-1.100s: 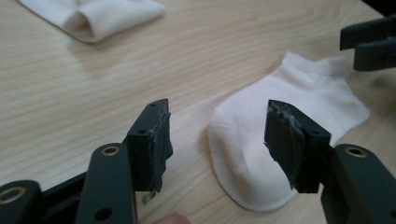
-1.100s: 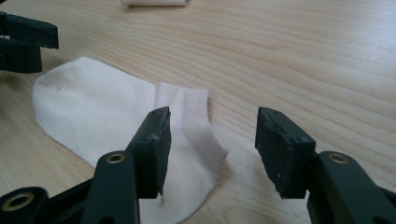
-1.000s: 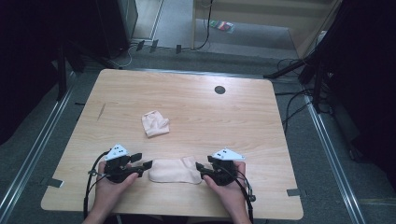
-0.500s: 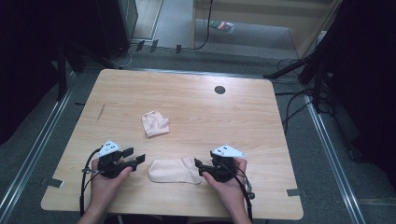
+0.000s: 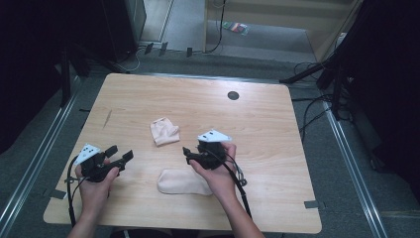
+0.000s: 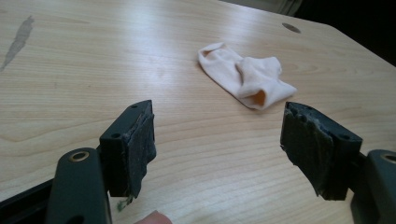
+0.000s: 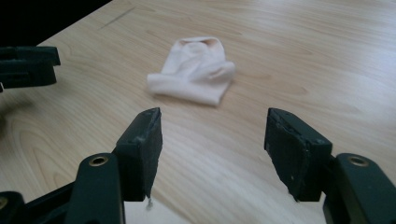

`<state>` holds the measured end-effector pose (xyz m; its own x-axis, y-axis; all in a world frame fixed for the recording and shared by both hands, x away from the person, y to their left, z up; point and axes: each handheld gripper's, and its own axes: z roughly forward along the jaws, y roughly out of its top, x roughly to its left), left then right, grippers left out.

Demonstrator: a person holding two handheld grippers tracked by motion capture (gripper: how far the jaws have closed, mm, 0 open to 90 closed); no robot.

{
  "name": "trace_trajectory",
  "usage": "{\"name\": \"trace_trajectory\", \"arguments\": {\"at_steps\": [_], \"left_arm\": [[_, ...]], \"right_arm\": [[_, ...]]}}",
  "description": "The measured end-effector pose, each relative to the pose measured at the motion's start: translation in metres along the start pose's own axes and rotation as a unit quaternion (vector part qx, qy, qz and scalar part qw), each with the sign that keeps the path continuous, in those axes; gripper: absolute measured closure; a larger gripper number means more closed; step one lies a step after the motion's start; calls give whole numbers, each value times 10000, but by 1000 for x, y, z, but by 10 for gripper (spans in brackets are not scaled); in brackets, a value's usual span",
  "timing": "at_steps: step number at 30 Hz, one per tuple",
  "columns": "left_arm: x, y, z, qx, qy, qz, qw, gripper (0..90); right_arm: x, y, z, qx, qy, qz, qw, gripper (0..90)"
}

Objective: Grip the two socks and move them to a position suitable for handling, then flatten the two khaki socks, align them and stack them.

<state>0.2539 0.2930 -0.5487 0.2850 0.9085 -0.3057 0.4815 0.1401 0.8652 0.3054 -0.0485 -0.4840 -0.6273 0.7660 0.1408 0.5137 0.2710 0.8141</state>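
both claws spread, empty: left gripper [image 5: 120, 157], right gripper [image 5: 190, 152]. crumpled pale peach fabric sock [image 5: 164, 131] mid light wooden table [image 5: 277, 148]; flat pale peach sock [image 5: 184, 182] near front edge. risk: pinching one loose fold only, dragging instead of lifting.

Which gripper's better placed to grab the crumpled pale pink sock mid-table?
Right, probably. The right gripper sits open, close to the crumpled pale pink sock and aimed at it. The left gripper, also open, hangs farther off near the wooden table edge.
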Motion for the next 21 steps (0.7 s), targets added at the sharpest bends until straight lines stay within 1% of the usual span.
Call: {"name": "trace_trajectory", "arguments": {"at_steps": [1, 2, 4, 5, 6, 10, 11, 13, 15, 17, 19, 21], "left_arm": [[1, 0, 1, -11, 16, -38, 10000, 272], [1, -1, 1, -18, 33, -52, 10000, 272], [0, -1, 2, -5, 57, -4, 10000, 277], [0, -1, 2, -5, 57, -4, 10000, 279], [-1, -2, 3, 44, 69, 48, 10000, 279], [-2, -2, 5, 95, 51, 56, 9999, 279], [-2, -2, 5, 121, 52, 51, 9999, 280], [-2, -2, 5, 118, 43, 44, 9999, 283], [-2, -2, 6, 131, 41, 56, 9999, 285], [-2, -2, 6, 139, 43, 60, 9999, 286], [-2, -2, 6, 136, 63, 62, 9999, 287], [-2, -2, 6, 132, 61, 56, 9999, 289]], "right_arm": [[2, 4, 6, 39, 38, -21, 10000, 379], [4, 9, 13, 67, 17, -59, 10000, 380], [10, 16, 26, 153, 8, -187, 9997, 381], [10, 16, 26, 153, 8, -187, 9997, 381], [15, 25, 41, 228, 19, -326, 9992, 381], [21, 36, 64, 328, 15, -523, 9981, 381], [23, 38, 70, 349, 72, -517, 9980, 379], [25, 41, 80, 368, 73, -538, 9978, 379], [27, 43, 91, 464, 94, -556, 9973, 374], [28, 42, 101, 516, 60, -538, 9972, 372], [28, 41, 110, 562, 77, -501, 9971, 371], [30, 40, 118, 667, 63, -517, 9964, 372]]}}
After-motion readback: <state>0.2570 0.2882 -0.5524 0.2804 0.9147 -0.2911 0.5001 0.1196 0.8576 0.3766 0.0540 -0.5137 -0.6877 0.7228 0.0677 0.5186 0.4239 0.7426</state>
